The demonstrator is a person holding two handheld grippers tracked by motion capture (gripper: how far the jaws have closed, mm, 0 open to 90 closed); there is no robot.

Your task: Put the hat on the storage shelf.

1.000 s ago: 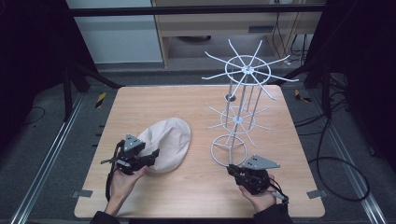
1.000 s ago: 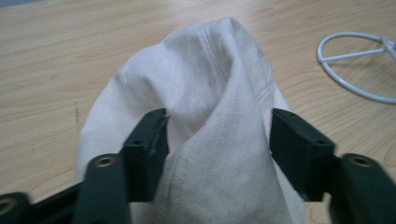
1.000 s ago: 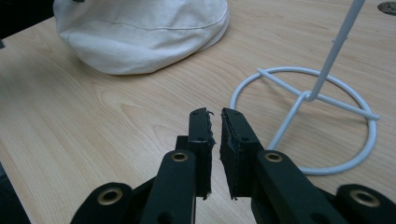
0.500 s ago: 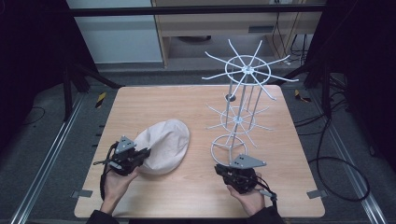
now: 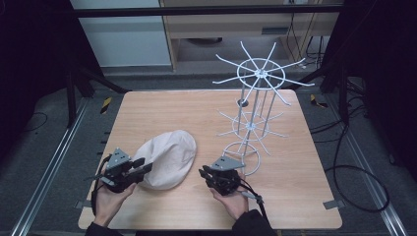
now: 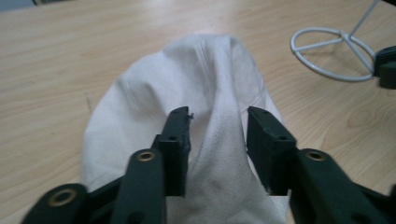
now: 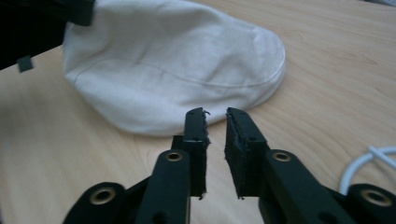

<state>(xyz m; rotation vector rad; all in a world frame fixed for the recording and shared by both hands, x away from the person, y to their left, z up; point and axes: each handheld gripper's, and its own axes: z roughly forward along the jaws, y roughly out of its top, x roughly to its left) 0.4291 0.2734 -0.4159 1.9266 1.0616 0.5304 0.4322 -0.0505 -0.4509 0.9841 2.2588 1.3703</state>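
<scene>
A cream flat cap [image 5: 167,158] lies on the wooden table [image 5: 196,108], left of the middle. My left gripper [image 5: 142,167] reaches onto its near left edge. In the left gripper view the jaws [image 6: 217,116] stand apart around a raised fold of the cap [image 6: 163,88]; they have just been opening, and the pads do not press the fold. My right gripper [image 5: 202,172] hovers just right of the cap and points at it. Its jaws [image 7: 215,114] have just been opening to a narrow gap with nothing between them, a little short of the cap's brim [image 7: 173,56].
A tall white wire rack [image 5: 253,123] with spoked tiers stands right of the middle. Its ring base [image 6: 331,51] lies close behind my right gripper, and a bit of it [image 7: 369,163] sits at that gripper's right. Dark floor and cables surround the table.
My right gripper has slid left from the rack's base toward the cap. My left gripper has drawn slightly left and nearer, and the cap has shifted a little with it.
</scene>
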